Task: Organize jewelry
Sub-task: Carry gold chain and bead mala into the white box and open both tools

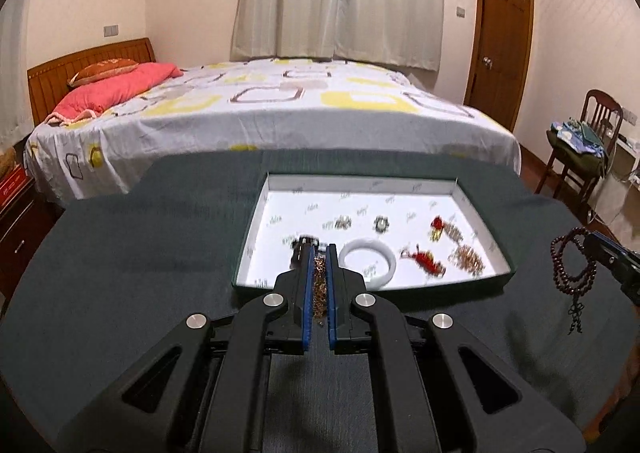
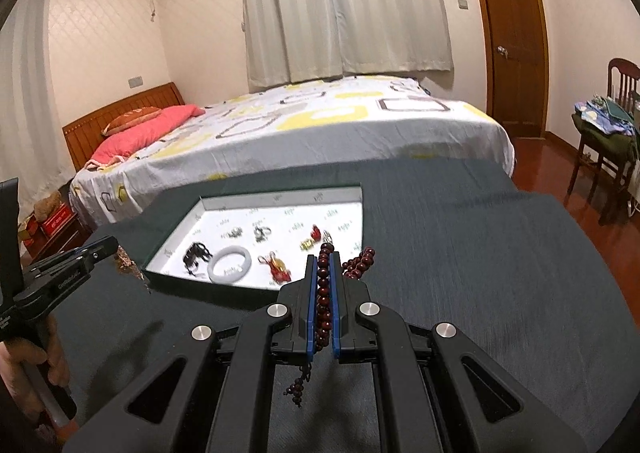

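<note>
Left wrist view: the left tongs are pressed together on a fine gold chain, which hangs bunched between the blue pads above the near edge of the tray. The tray is a shallow white-lined box with dark outer walls, resting on the dark green tabletop. Inside it lie a white bangle, a dark bracelet partly hidden behind the left tongs, two small metal ornaments at the middle, two red-and-gold pieces, and a loose gold chain pile near the right wall. At the right edge of this view, the right tongs carry a dark red bead string clear of the tabletop.

Right wrist view: the right tongs are pressed together on the dark red bead string; beads run along the gap between the pads, one loop spills out to the right of the tips, and a tassel end dangles below. The bead string sits over the tabletop, just beside the tray's near right corner. The left tongs enter from the left with the gold chain hanging at their tips, near the tray's left corner. A hand grips the left handle.
</note>
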A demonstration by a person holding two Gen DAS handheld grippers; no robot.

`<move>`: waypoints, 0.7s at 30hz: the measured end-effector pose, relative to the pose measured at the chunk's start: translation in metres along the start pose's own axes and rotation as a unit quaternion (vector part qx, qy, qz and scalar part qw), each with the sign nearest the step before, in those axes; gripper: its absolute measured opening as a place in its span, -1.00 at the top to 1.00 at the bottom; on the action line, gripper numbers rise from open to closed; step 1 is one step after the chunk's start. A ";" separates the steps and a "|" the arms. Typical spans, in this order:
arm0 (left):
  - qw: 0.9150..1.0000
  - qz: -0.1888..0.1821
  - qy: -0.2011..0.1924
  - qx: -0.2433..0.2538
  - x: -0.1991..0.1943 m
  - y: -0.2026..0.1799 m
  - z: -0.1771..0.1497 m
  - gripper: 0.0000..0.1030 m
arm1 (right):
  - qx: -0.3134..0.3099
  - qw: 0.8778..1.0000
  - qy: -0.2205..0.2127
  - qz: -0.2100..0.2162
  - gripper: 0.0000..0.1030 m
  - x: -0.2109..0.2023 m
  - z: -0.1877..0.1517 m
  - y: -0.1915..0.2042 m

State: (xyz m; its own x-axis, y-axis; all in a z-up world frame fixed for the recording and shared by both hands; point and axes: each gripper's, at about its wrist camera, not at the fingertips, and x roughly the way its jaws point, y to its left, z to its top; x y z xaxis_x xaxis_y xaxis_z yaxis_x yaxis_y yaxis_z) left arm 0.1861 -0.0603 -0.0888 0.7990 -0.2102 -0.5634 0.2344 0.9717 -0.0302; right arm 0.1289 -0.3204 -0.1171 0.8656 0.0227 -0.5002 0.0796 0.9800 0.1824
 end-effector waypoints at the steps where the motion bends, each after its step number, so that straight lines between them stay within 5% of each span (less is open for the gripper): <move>1: 1.000 0.000 -0.004 0.000 -0.002 0.000 0.003 0.89 | -0.002 1.000 -0.003 0.002 0.88 0.000 0.003 0.002; 21: 0.998 -0.003 -0.054 0.011 0.010 -0.006 0.067 0.88 | -0.048 0.997 -0.057 0.031 0.88 0.022 0.076 0.047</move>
State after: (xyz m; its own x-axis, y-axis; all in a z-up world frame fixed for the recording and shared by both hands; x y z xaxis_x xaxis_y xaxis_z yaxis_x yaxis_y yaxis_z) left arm 0.2299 -0.0757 -0.0392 0.8518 -0.2281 -0.4717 0.2513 0.9678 -0.0142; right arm 0.1893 -0.2886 -0.0557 0.9184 0.0675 -0.3898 -0.0191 0.9918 0.1266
